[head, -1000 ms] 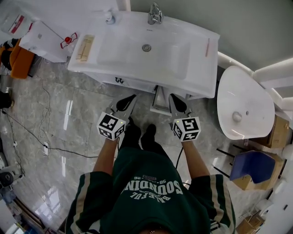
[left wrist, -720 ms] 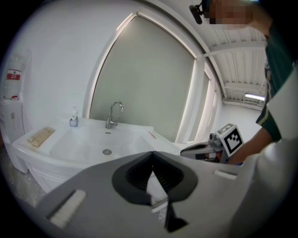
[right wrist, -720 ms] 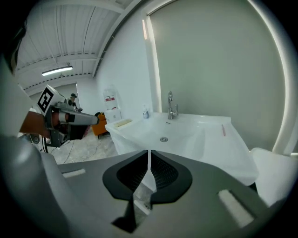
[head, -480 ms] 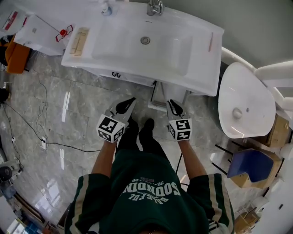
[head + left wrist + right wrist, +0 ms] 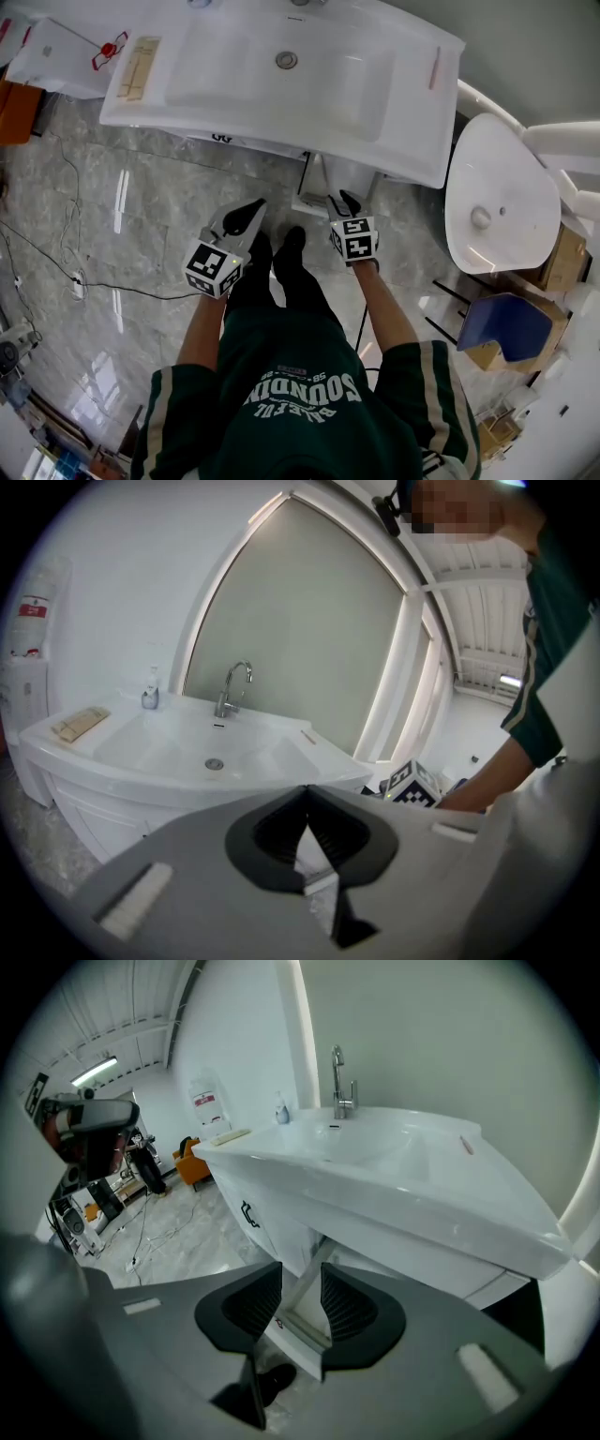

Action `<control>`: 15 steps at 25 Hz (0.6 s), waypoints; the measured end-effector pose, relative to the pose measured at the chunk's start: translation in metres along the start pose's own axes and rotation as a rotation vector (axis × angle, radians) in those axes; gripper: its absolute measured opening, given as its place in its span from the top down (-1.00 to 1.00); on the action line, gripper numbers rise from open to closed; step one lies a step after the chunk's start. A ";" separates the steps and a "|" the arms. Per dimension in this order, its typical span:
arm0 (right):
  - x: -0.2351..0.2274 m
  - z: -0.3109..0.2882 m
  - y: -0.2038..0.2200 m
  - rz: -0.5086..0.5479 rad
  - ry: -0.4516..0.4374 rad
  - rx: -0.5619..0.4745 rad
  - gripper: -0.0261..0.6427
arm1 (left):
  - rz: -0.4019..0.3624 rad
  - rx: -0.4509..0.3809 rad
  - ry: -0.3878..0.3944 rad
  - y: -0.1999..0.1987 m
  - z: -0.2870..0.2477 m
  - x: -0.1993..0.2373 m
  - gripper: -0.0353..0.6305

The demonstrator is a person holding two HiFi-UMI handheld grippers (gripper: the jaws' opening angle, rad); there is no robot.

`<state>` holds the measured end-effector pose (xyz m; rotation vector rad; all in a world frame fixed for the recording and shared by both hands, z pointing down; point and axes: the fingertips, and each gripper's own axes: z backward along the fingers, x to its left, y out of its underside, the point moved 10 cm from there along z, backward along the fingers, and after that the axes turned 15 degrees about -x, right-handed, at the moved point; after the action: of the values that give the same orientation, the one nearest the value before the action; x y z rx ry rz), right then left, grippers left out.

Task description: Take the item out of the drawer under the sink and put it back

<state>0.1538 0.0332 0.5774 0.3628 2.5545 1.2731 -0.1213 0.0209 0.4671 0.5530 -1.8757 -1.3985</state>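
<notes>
Left gripper (image 5: pixel 306 803), grey plastic w/ marker cube: jaws clenched tip to tip, nothing btwn them, well short of the cabinet. White ceramic sink (image 5: pixel 281 84) is above & ahead of both. Right gripper (image 5: pixel 302 1302): jaws opening, nothing btwn pads. White drawer (image 5: pixel 322 185) stands part-way out just beyond its tips. Item not visible in any view. Prob. drawer-opening done, take-out & return both left.

Person standing, both bare forearms reaching forward and down, roughly parallel.
Left gripper (image 5: pixel 253 206): angled slightly toward the right one, marker cube nearest the wrist; jaws together at the tips, nothing held.
Right gripper (image 5: pixel 343 199): pointing straight ahead, a little further forward than the left; jaws opening, pads apart, pressing on nothing.
</notes>
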 end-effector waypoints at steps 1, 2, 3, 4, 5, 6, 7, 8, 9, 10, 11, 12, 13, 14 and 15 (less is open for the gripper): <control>-0.003 -0.007 0.005 0.002 -0.003 0.018 0.59 | 0.005 0.004 -0.005 0.004 -0.001 0.001 0.74; -0.007 -0.013 0.010 0.005 -0.005 0.034 0.59 | 0.010 0.005 -0.009 0.007 -0.002 0.002 0.75; -0.010 -0.021 0.015 0.008 -0.006 0.049 0.59 | 0.015 0.006 -0.014 0.011 -0.003 0.004 0.74; -0.014 -0.028 0.020 0.011 -0.007 0.064 0.59 | 0.019 0.007 -0.018 0.014 -0.004 0.006 0.74; -0.017 -0.036 0.025 0.014 -0.008 0.080 0.59 | 0.022 0.008 -0.022 0.017 -0.004 0.008 0.75; -0.021 -0.043 0.029 0.018 -0.009 0.095 0.59 | 0.022 0.009 -0.025 0.019 -0.005 0.010 0.75; -0.024 -0.051 0.033 0.022 -0.010 0.108 0.59 | 0.022 0.010 -0.029 0.021 -0.005 0.012 0.74; -0.027 -0.059 0.038 0.026 -0.012 0.122 0.59 | 0.022 0.012 -0.032 0.023 -0.004 0.014 0.74; -0.029 -0.067 0.042 0.029 -0.014 0.137 0.59 | 0.023 0.014 -0.038 0.026 -0.004 0.016 0.74; -0.031 -0.075 0.048 0.031 -0.018 0.152 0.59 | 0.025 0.016 -0.044 0.028 -0.002 0.018 0.75; -0.033 -0.083 0.053 0.034 -0.020 0.166 0.59 | 0.028 0.018 -0.053 0.032 0.000 0.020 0.75; -0.035 -0.091 0.058 0.038 -0.022 0.181 0.59 | 0.032 0.019 -0.062 0.035 0.001 0.023 0.74; -0.037 -0.099 0.063 0.041 -0.021 0.194 0.59 | 0.038 0.020 -0.073 0.039 0.003 0.026 0.74; -0.039 -0.107 0.067 0.045 -0.020 0.206 0.59 | 0.044 0.019 -0.085 0.042 0.005 0.028 0.74; -0.042 -0.115 0.071 0.049 -0.019 0.217 0.59 | 0.050 0.017 -0.097 0.046 0.007 0.031 0.74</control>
<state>0.1606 -0.0243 0.7065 0.4811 2.6897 1.0049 -0.1433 0.0185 0.5183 0.4507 -1.9665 -1.4004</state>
